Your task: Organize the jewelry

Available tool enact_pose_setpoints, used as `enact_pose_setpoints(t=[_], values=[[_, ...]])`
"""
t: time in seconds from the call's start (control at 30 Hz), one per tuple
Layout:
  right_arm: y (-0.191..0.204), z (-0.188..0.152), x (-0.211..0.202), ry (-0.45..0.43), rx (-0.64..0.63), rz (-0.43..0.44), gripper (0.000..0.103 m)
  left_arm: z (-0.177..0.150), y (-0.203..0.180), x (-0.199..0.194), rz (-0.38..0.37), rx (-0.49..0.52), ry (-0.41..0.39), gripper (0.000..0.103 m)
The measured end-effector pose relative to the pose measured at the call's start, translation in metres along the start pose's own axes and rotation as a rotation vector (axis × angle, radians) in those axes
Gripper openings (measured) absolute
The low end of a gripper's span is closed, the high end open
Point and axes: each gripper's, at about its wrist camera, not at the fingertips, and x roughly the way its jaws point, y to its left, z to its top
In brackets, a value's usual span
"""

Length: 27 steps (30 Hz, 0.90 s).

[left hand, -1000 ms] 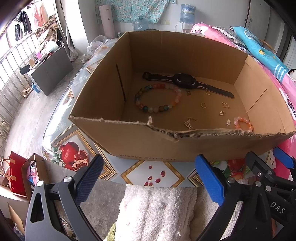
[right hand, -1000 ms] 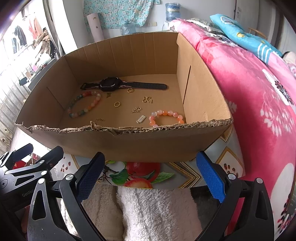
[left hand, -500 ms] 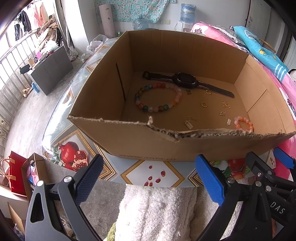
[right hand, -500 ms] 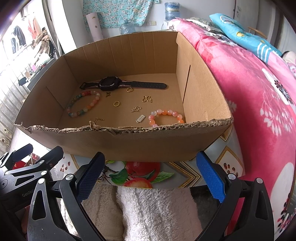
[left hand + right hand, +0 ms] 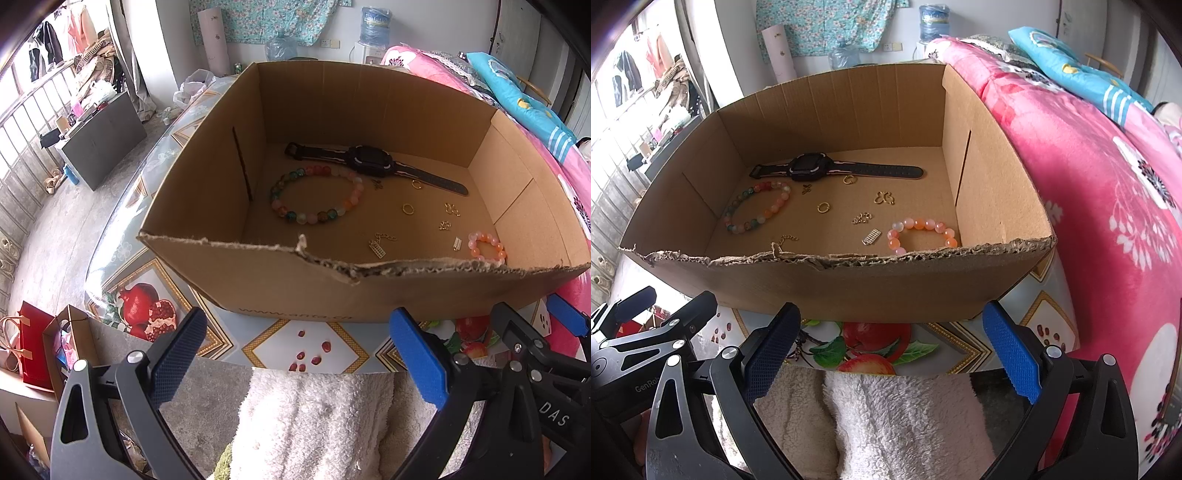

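- Nearest the cameras, the left gripper [image 5: 303, 358] and the right gripper [image 5: 892, 349] hover side by side over a white fleecy cloth [image 5: 905, 417], short of the table edge; both have their jaws spread wide with nothing between the blue pads.
- Past them lies the table [image 5: 122, 254], covered in a fruit-print cloth, with a pink floral blanket [image 5: 1108, 184] along its right side.
- An open cardboard box [image 5: 827, 284] sits on the table, its near rim torn and ragged; all the jewelry lies on its floor.
- Just behind that rim, toward the right, is a small pink-and-orange bead bracelet [image 5: 921, 234], with a little silver charm [image 5: 870, 236] just beside it.
- A short gold chain piece [image 5: 380, 242] lies near the rim at centre.
- Mid-floor are scattered small gold bits, including a ring [image 5: 822, 207]; what the others are is hard to make out.
- To the left lies a larger multicoloured bead bracelet [image 5: 317, 195].
- Farthest back, a black watch [image 5: 369, 160] lies flat with its strap stretched out, near the rear wall.
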Motion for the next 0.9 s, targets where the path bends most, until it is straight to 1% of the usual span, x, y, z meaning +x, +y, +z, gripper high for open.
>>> enact_pose_setpoints(t=[0.9], values=[[0.0004, 0.0024, -0.0049, -0.006, 0.007, -0.005, 0.095, 0.0049, 0.0030, -0.0014, -0.006, -0.002, -0.003, 0.097]])
